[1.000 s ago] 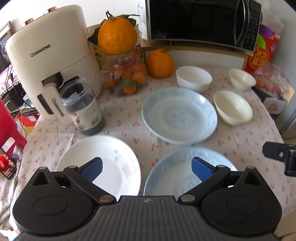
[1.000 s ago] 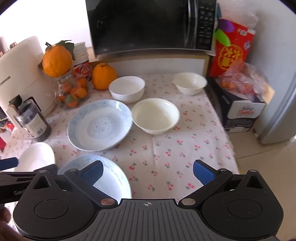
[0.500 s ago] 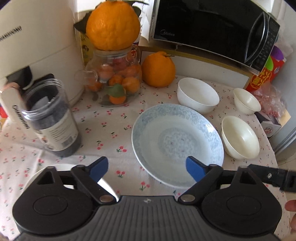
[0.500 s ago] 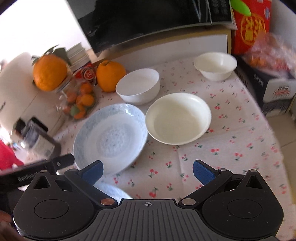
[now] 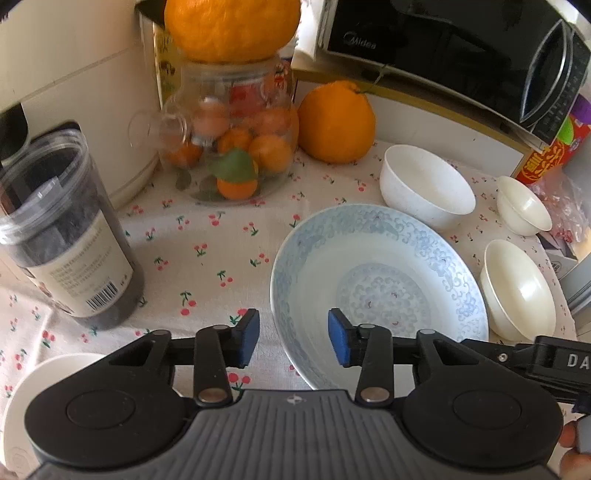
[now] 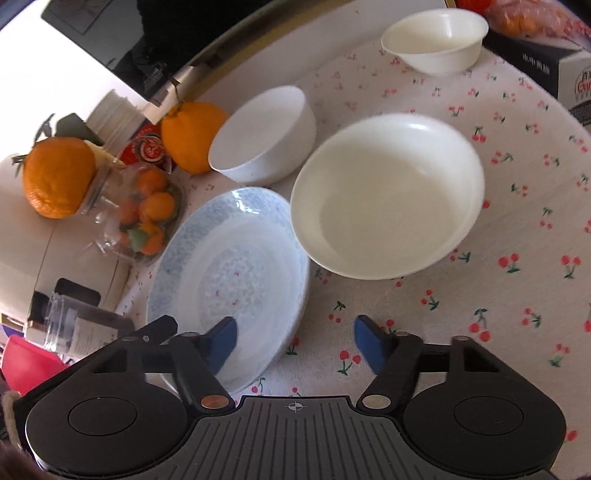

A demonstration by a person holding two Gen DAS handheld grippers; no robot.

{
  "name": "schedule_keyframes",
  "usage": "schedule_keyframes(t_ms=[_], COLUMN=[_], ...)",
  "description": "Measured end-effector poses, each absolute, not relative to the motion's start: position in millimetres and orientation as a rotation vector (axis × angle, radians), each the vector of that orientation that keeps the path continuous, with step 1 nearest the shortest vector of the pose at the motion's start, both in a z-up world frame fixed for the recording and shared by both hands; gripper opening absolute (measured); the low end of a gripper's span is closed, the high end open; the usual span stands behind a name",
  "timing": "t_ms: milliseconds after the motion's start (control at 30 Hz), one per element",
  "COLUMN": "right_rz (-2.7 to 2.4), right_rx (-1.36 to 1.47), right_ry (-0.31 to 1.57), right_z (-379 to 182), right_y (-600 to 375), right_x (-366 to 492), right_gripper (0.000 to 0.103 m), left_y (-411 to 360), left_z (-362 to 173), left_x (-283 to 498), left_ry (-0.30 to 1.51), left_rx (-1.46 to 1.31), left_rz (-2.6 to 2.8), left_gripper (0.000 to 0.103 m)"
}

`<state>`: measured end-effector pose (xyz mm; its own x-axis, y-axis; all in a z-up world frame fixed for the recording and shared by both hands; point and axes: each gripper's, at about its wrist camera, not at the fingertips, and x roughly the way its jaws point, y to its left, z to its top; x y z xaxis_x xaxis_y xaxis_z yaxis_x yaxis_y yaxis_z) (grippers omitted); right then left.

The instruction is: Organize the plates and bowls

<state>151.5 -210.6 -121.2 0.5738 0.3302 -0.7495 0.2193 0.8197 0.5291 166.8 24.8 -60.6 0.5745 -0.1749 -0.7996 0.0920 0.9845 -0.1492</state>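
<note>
A blue-patterned plate (image 5: 380, 291) lies on the cherry-print cloth; it also shows in the right wrist view (image 6: 229, 273). My left gripper (image 5: 293, 341) is open, its jaws straddling the plate's near left rim. My right gripper (image 6: 295, 345) is open, straddling the plate's near right rim. A cream bowl (image 6: 388, 195) sits right of the plate, a white bowl (image 6: 266, 136) behind it, a small cream bowl (image 6: 436, 35) at the far right. A white plate (image 5: 40, 384) peeks in at the lower left.
A dark jar (image 5: 62, 236) stands at the left, a glass jar of small oranges (image 5: 232, 136) behind, a large orange (image 5: 336, 122) beside it. A microwave (image 5: 461, 55) and a cream air fryer (image 5: 74, 85) line the back. A box (image 6: 554, 70) stands at the right.
Both grippers have moved forward and down to the blue-patterned plate. Both jaws have narrowed, the left more, and now straddle its near rim from either side.
</note>
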Motion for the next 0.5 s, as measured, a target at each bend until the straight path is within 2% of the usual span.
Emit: schedule_keyframes(t_ms=[67, 233, 400, 500], right_rz=[0.076, 0.074, 0.061, 0.038], right_rx=[0.621, 0.613, 0.615, 0.61], right_ry=[0.968, 0.962, 0.956, 0.955], right_z=[-120.9, -123.6, -124.3, -124.8], right_y=[-207.1, -201.4, -199.4, -199.5], right_x=[154.8, 158.3, 160.5, 161.1], right_gripper=[0.056, 0.049, 0.038, 0.028], left_y=[24.2, 20.9, 22.1, 22.2], left_z=[-63.0, -69.3, -71.1, -71.4], left_x=[168.5, 170.4, 170.6, 169.7], left_ry=[0.958, 0.978, 0.981, 0.978], left_rx=[-0.099, -0.088, -0.096, -0.089], left_rz=[-0.162, -0.171, -0.167, -0.171], left_gripper=[0.031, 0.024, 0.022, 0.021])
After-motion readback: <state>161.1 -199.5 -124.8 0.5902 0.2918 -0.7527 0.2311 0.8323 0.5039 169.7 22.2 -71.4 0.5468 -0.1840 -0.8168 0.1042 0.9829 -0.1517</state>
